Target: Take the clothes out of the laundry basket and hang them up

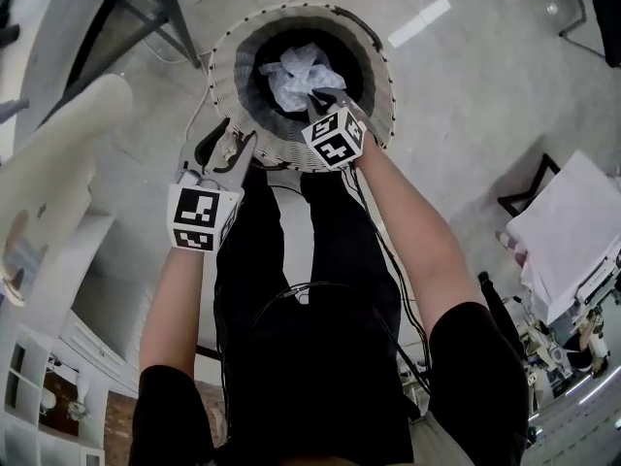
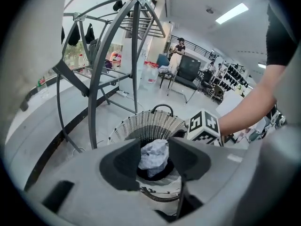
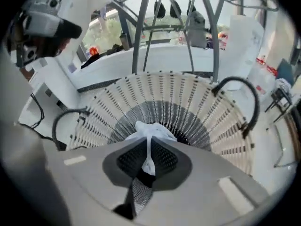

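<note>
**Q:** Where is the white garment (image 1: 299,74)?
**A:** Crumpled inside the laundry basket (image 1: 225,66), with one fold pinched between the closed jaws of the right gripper (image 3: 148,160).
**Q:** And the left gripper (image 2: 155,158)?
**A:** Jaws apart and empty, beside the basket's rim.

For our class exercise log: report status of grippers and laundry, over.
Right gripper shut on white garment, over laundry basket. Left gripper open, empty, near rim. Nothing blocking.

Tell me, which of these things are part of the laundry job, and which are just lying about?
Part of the job:
- laundry basket
- white garment, pinched in the right tongs
- left tongs, open, holding nothing
- grey drying rack

Just lying about:
- white shelving
- black armchair
- person in the background
</note>
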